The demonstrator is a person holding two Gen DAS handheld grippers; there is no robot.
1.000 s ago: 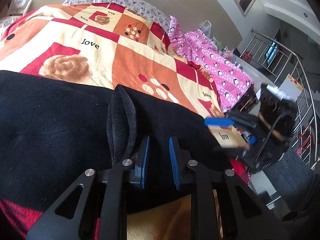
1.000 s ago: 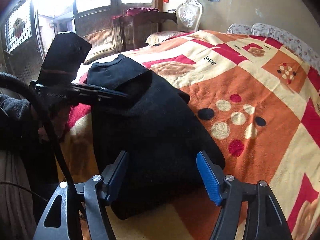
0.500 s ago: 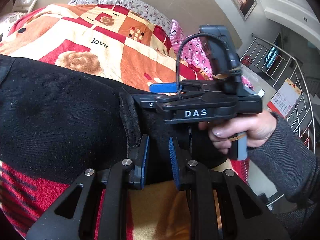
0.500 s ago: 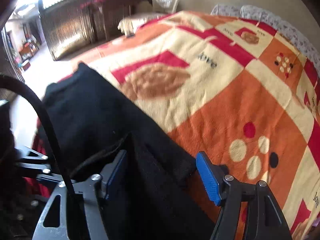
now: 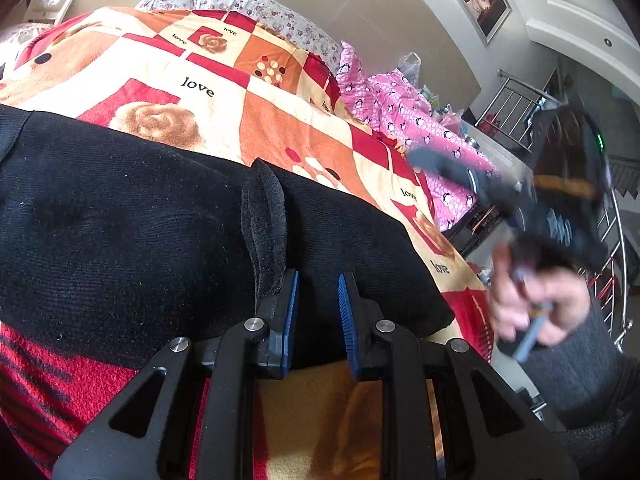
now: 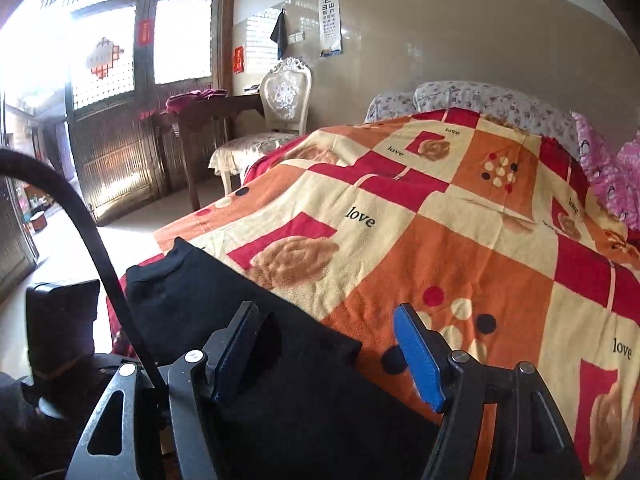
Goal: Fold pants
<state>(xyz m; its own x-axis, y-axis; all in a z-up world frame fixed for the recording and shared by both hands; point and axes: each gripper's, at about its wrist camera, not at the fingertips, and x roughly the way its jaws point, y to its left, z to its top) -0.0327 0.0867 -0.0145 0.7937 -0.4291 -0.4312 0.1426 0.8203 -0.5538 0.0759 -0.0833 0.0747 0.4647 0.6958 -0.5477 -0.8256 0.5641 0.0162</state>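
Left gripper [image 5: 314, 312]: black angular frame, triangular cut-outs, silver screws, blue ribbed pads. Right gripper [image 6: 324, 354]: same build; black cable [image 6: 86, 236] arcs past its left side. In the left view, blurred hand [image 5: 532, 308], grey knit sleeve [image 5: 580, 380].

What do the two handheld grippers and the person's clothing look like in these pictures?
Each gripper, left gripper and right gripper, has black angular skeletal fingers with silver pivot bolts and ribbed blue pads. A black cable curves past the right one. The person's sleeve is dark grey knit.
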